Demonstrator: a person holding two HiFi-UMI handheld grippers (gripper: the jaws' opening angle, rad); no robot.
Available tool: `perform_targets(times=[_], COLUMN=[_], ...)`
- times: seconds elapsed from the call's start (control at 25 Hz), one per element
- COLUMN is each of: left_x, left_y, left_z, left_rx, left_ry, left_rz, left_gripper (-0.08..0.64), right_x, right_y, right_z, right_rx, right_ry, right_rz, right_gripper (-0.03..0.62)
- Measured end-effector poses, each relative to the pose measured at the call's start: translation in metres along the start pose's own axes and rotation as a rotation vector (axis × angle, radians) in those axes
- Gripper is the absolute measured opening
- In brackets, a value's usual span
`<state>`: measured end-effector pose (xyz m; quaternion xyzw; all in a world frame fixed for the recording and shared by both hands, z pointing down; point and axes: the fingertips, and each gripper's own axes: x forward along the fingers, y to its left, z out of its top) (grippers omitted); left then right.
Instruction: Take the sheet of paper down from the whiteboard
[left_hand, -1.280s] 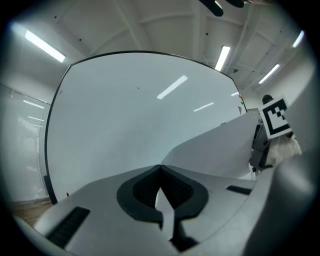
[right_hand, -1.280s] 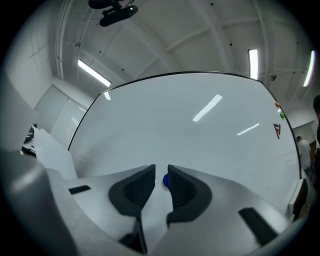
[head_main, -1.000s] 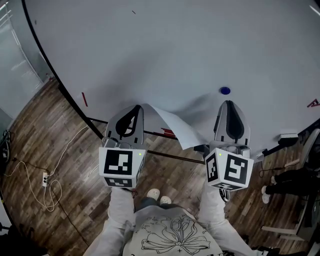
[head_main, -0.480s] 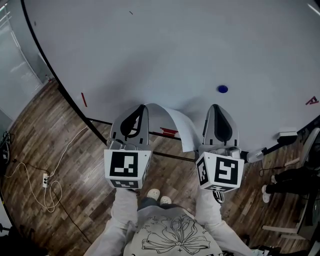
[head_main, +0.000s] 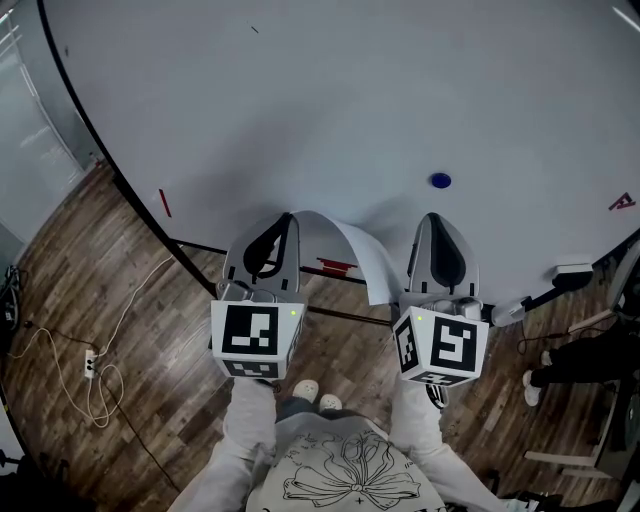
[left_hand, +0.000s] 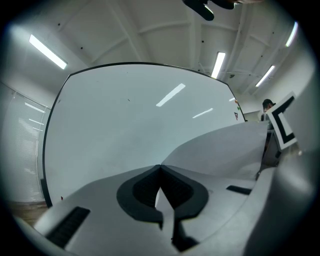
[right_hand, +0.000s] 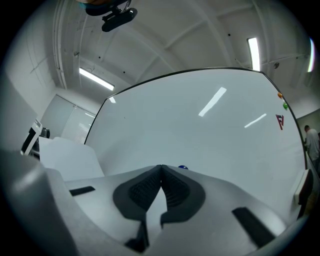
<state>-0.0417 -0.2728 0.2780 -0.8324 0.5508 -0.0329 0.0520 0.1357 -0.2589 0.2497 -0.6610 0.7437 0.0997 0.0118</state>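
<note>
Big white whiteboard (head_main: 350, 90), dark wood plank floor (head_main: 90, 290) underneath. Left gripper (head_main: 285, 215) jaws pinch the curled white sheet of paper (head_main: 355, 255), which arches toward the right gripper (head_main: 432, 215), whose jaws are closed on nothing.

My sheet of paper (head_main: 352, 252) white, whiteboard (head_main: 350, 100) white, black-edged; magnet (head_main: 440, 181) blue; floor (head_main: 90, 290) brown wood-grain; marker cubes (head_main: 250, 335) black-and-white squares.

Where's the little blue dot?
In the head view the blue dot is on the whiteboard, right side, just above the right gripper and right of the sheet of paper.
</note>
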Motion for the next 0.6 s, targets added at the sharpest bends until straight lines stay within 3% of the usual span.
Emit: perform_targets(times=[0.6], left_x=[-0.0061], left_y=[-0.0047], left_z=[0.0008], left_rx=[-0.007], left_ry=[-0.003], left_rz=[-0.003], left_gripper=[0.003], right_x=[-0.0079], right_y=[-0.0023], right_z=[-0.0025], right_rx=[0.009], right_ry=[0.011], right_rz=[-0.009], right_gripper=[0.002])
